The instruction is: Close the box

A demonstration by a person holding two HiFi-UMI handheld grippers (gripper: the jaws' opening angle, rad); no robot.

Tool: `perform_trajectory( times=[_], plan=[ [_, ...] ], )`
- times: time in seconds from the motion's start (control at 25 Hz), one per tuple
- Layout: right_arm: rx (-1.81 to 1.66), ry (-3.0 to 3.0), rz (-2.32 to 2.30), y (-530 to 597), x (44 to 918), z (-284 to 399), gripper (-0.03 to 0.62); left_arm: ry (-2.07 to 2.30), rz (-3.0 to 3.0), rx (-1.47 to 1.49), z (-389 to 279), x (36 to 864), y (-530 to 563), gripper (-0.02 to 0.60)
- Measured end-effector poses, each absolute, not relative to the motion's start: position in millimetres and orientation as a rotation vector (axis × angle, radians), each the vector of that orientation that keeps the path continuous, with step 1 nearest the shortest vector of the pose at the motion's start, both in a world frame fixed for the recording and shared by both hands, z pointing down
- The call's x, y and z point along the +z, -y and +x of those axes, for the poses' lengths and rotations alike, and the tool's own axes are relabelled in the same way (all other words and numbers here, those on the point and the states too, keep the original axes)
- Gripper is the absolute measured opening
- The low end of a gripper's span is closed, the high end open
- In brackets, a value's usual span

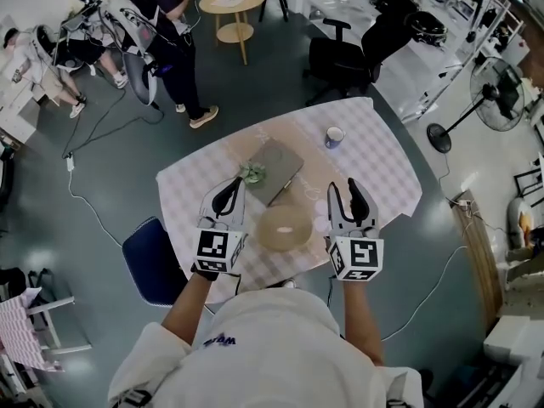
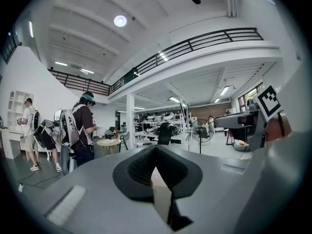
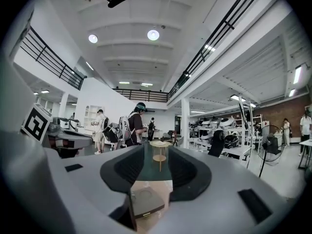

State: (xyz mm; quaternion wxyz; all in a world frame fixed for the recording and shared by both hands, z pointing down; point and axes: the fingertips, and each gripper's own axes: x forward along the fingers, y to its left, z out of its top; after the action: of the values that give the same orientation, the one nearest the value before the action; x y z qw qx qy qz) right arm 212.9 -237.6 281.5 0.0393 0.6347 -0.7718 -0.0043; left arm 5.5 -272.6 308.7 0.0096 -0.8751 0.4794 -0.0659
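Observation:
A flat grey box [image 1: 276, 168] lies in the middle of the checked tablecloth [image 1: 374, 172], with a small green sprig [image 1: 252, 173] at its left edge. Its top looks flat and down. In the right gripper view the box [image 3: 145, 202] shows low between the jaws, well beyond them. My left gripper [image 1: 228, 195] hangs over the table's near left, level, jaws a little apart with nothing between them [image 2: 157, 172]. My right gripper [image 1: 350, 201] hovers over the near right, open and empty [image 3: 156, 167]. Both are above the table and touch nothing.
A round tan dish [image 1: 285, 227] sits between the two grippers near the front edge. A mug [image 1: 334, 137] stands at the far right of the table. A blue chair [image 1: 153, 262] is at the left. Beyond are a black office chair [image 1: 340, 58], standing people [image 1: 166, 32] and a floor fan [image 1: 497, 92].

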Motion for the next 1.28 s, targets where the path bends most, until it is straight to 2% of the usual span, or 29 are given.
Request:
perform_trajectory(
  times=[0.52, 0.64, 0.84, 1.28],
  plan=[
    [-0.016, 2.32, 1.999, 216, 264, 238, 0.084, -1.527, -2.694, -0.231, -13, 300, 263, 0.002],
    [0.002, 2.302, 2.033, 213, 265, 246, 0.04, -1.533, -2.698, -0.243, -14, 301, 259, 0.002],
    [0.008, 2.278, 2.068, 206, 267, 254, 0.008, -1.548, -2.69, -0.252, -19, 301, 258, 0.002],
    [0.02, 2.291, 2.069, 197, 267, 259, 0.003, -1.55, -2.691, -0.247, -24, 301, 252, 0.002]
  ],
)
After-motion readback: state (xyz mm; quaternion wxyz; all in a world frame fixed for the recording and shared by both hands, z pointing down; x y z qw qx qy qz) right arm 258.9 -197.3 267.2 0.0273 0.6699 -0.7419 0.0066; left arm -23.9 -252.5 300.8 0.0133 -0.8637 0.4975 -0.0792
